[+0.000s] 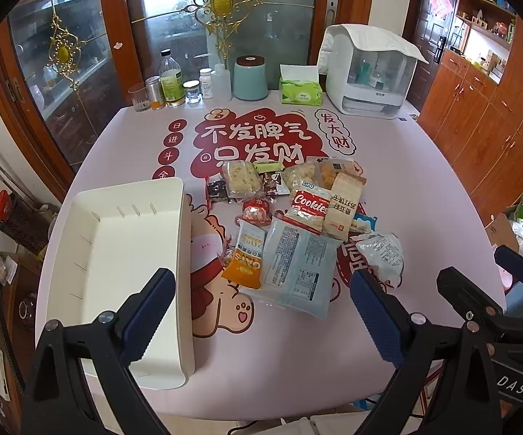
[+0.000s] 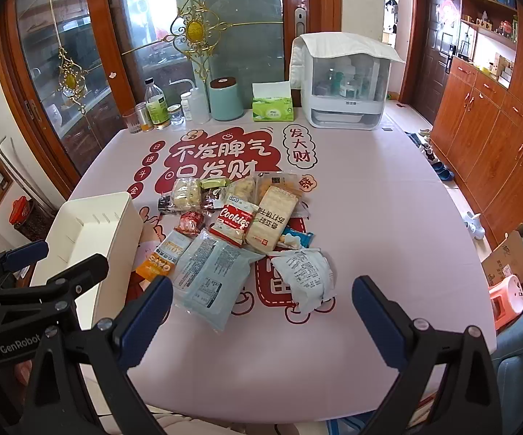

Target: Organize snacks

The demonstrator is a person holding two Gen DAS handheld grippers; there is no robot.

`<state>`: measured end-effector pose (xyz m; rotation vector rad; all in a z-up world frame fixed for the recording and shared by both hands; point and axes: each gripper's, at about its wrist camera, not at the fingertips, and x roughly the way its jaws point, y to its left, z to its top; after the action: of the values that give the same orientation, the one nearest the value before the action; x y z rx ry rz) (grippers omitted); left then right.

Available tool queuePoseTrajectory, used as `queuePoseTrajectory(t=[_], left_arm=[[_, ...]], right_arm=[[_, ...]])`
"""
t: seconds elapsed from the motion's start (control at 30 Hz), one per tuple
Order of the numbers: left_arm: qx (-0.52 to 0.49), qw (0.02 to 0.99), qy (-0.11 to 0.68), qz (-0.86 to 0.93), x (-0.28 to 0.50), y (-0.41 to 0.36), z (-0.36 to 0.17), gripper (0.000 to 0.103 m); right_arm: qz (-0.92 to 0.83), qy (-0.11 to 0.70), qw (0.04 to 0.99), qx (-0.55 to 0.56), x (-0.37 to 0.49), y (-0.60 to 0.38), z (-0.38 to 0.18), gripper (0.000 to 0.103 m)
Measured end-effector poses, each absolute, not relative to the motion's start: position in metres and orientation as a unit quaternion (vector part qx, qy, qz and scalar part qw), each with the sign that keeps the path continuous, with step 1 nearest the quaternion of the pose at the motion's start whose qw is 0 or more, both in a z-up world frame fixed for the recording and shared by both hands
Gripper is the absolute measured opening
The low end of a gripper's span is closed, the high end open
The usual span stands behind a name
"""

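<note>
Cream plastic bin, empty, sits left of a loose snack pile at the middle of my pink table. My left gripper and right gripper both hover spread wide, holding nothing. I judge the best start is a near packet: the pale blue pouch, gripped by an edge so its neighbours stay put. Wrappers look glossy, crinkled, overlapping
</note>
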<state>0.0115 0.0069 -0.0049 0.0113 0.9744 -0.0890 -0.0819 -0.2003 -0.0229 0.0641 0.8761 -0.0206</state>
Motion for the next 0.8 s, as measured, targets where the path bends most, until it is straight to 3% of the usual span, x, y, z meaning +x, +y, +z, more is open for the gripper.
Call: queuePoseTrajectory(t=[0.8], left_arm=[[0.003,0.884,0.465,-0.050,0.0120,0.0132,-0.0077,0.095]], right_arm=[[-0.009,0.426,0.904,0.042,-0.0823,-0.1998,-0.0251,0.100]])
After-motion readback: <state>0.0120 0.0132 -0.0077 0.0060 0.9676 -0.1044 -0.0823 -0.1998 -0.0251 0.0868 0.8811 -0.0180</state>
